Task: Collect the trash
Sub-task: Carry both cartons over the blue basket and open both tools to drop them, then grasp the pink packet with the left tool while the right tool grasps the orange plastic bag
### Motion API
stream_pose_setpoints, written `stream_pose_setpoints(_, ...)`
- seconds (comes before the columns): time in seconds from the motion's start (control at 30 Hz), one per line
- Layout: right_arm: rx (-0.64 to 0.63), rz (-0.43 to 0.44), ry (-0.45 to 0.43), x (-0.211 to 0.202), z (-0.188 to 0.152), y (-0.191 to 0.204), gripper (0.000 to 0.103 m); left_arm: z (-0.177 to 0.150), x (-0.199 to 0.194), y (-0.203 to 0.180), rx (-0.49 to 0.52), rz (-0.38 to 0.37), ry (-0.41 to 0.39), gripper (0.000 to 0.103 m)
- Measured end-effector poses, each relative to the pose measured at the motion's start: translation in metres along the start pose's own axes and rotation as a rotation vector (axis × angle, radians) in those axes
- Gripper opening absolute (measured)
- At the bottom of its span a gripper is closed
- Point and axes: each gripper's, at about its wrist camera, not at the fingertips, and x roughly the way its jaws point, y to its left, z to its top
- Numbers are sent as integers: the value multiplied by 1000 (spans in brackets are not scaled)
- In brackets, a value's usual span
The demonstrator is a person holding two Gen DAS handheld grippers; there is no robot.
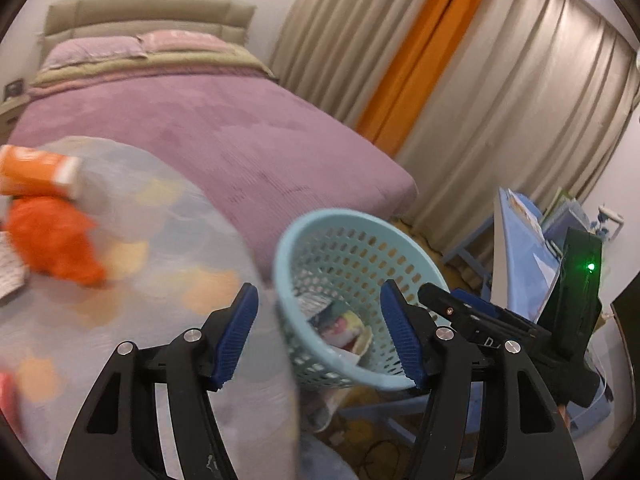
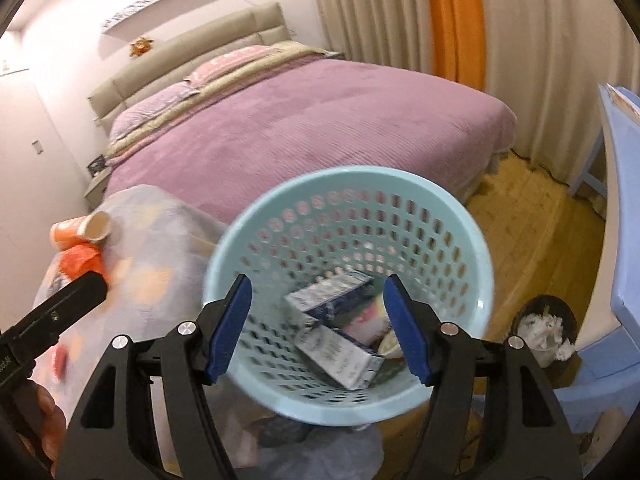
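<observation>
A light blue perforated basket [image 1: 320, 218] [image 2: 348, 174] stands beside a quilt-covered surface [image 1: 160, 300]. In it lie two white-and-blue cartons [image 2: 332, 300] and other wrappers. On the quilt at the left lie an orange paper cup [image 1: 36, 170] [image 2: 82, 228] on its side and a crumpled orange plastic bag [image 1: 52, 236] [image 2: 80, 260]. My left gripper [image 1: 319, 285] is open and empty, straddling the quilt's edge and the basket's near rim. My right gripper [image 2: 318, 278] hangs open and empty over the basket's mouth. In the right wrist view, one of the left gripper's fingers [image 2: 80, 288] reaches toward the orange bag.
A bed with a purple cover [image 1: 240, 128] fills the background, with beige and orange curtains [image 1: 500, 100] behind it. A blue chair [image 2: 624, 200] and a dark bin holding white paper [image 2: 544, 332] stand on the wooden floor at the right. A printed sheet [image 1: 8, 276] lies at the quilt's left edge.
</observation>
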Motion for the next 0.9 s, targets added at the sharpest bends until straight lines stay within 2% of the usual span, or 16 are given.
stream_pose_setpoints(0.2,-70,64,-21,-10,-1,41,65,-9,-60,34,-32,115,-83,64)
stream_pose_setpoints(0.3,-122,108,-22,-11,-2,71,65,-19,-90,60,-62,213,-115,69)
stream_pose_setpoints(0.4,-171,143,-25,-11,-3,97,65,-31,-109,83,-80,297,-127,75)
stream_pose_setpoints(0.53,-228,238,7,-2,-3,138,65,-50,-127,119,-105,401,-102,75)
stream_pose_setpoints(0.63,-291,274,10,6,-5,172,67,-63,-134,142,-122,432,-74,75)
stream_pose_setpoints(0.8,-373,337,12,26,-5,223,77,-74,-133,164,-146,453,-37,75)
stream_pose_setpoints(0.9,-422,361,19,44,-4,250,77,-78,-127,173,-140,467,-20,75)
